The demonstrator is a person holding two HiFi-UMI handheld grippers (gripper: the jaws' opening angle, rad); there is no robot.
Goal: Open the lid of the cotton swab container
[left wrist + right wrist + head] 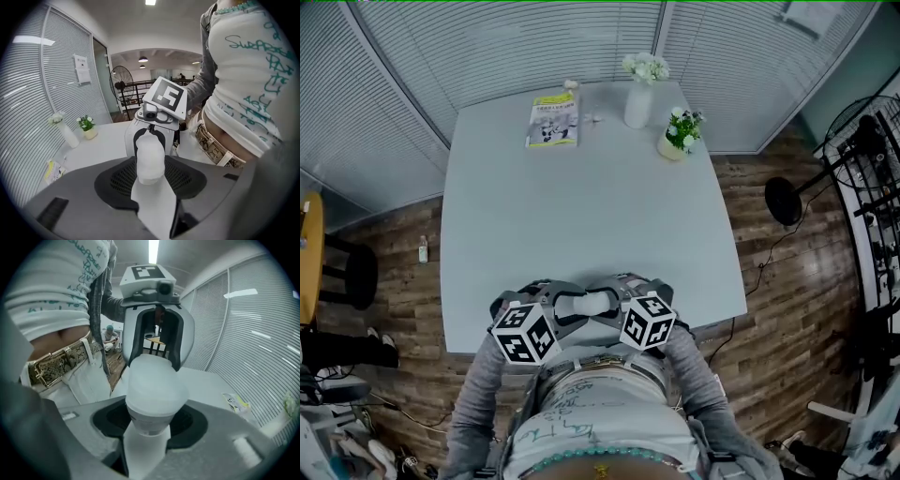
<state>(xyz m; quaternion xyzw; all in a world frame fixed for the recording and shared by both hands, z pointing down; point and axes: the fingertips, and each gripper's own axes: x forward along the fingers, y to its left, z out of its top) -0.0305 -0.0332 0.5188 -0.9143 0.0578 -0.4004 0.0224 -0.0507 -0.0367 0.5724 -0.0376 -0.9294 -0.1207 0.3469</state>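
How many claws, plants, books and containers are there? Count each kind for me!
Claws: 2, the left claw and the right claw
Plants: 2, the vase of white flowers and the potted plant
Books: 1, the booklet
Containers: 1, the cotton swab container
Total: 6

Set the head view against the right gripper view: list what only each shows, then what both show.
Head view only: the fan, the stool and the cube on the right gripper.
Right gripper view only: the ceiling light and a person seated far behind.
Both: the container, clamped between the right gripper and the left gripper, the table and the booklet.
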